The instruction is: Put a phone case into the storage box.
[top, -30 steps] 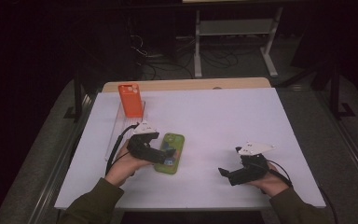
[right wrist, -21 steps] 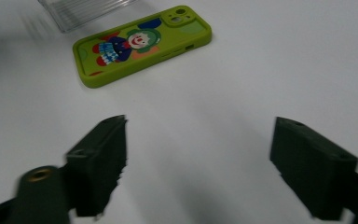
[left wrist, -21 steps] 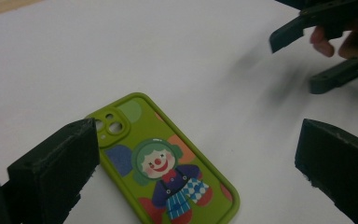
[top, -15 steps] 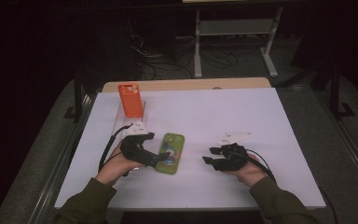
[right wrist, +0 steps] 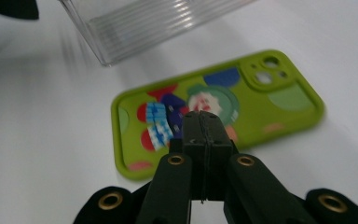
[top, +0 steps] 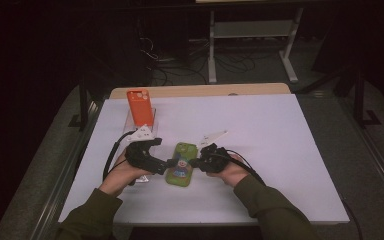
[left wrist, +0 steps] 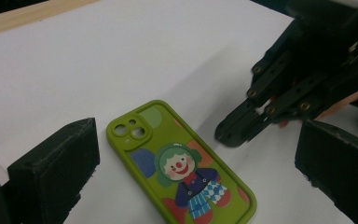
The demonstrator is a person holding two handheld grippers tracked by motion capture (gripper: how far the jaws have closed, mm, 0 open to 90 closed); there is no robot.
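A green phone case (top: 181,165) with a clown picture lies flat on the white board (top: 270,145), camera holes toward the far side. My left gripper (top: 169,162) sits at the case's left edge, open. In the left gripper view its jaws, which have just been opening, stand wide on either side of the green case (left wrist: 182,163) without touching it. My right gripper (top: 193,162) is at the case's right edge. Its jaws have just been closing and are shut with nothing between them. Its tip (right wrist: 203,122) hovers over the green case (right wrist: 279,88) and also appears as the right gripper (left wrist: 230,133).
An orange phone case (top: 140,106) stands upright in a clear ribbed holder (top: 141,124) at the back left; the holder (right wrist: 154,23) is close behind the green case. A wooden strip (top: 200,90) edges the board's far side. Beyond it are a metal shelf frame (top: 252,30) and floor cables.
The right hand has moved left across the board to the green case and its jaws have closed. The left gripper stayed beside the case, its jaws wider than before.
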